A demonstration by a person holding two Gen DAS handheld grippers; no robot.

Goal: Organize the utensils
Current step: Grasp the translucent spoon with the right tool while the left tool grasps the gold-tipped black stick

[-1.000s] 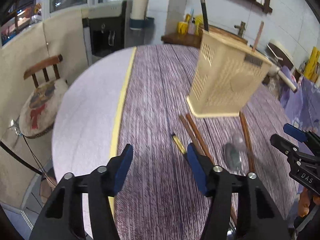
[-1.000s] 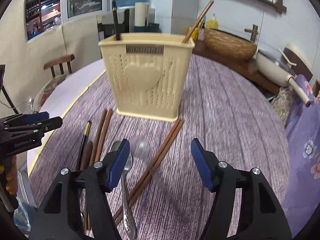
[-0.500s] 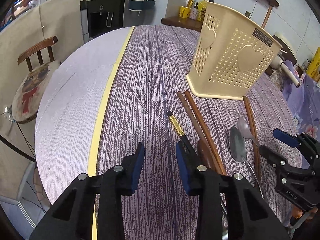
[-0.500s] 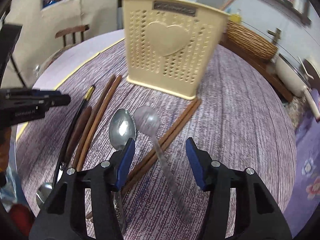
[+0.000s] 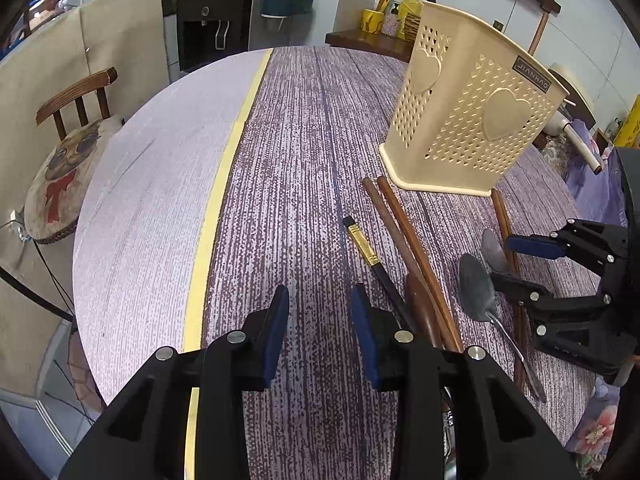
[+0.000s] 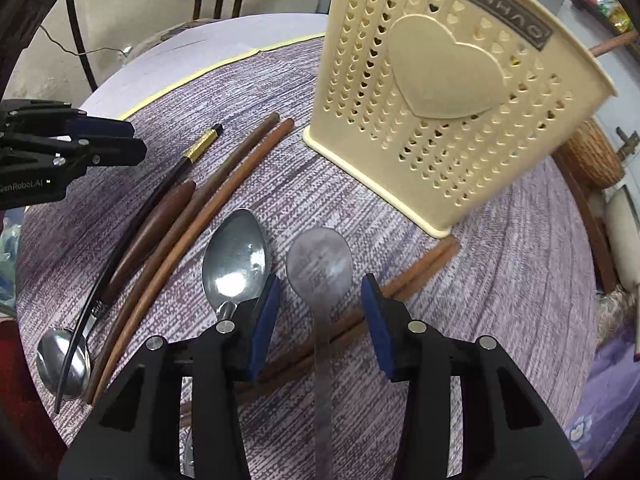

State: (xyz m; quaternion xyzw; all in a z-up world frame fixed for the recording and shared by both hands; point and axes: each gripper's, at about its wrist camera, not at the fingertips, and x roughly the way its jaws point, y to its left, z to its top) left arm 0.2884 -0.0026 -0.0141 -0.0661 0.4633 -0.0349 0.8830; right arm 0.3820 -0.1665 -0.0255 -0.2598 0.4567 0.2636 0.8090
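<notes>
A cream perforated utensil holder (image 5: 472, 120) (image 6: 448, 96) stands on the purple table mat. In front of it lie brown chopsticks (image 6: 208, 208) (image 5: 408, 236), a black gold-banded chopstick (image 6: 160, 188) (image 5: 364, 246), a shiny spoon (image 6: 236, 260) (image 5: 476, 288) and a dull spoon (image 6: 320, 268). My right gripper (image 6: 318, 312) is open, low over the table, with the dull spoon's handle between its jaws. My left gripper (image 5: 320, 320) is open and empty, just left of the black chopstick.
Another spoon (image 6: 60, 360) lies at the near left. A second chopstick pair (image 6: 420, 272) runs under the dull spoon. A yellow stripe (image 5: 224, 184) marks the mat's edge. A wooden chair (image 5: 68, 132) stands beyond the table's left rim.
Both grippers have come lower and closer to the utensils. The right gripper has moved forward so its jaws straddle the dull spoon's handle. The left jaws have widened slightly.
</notes>
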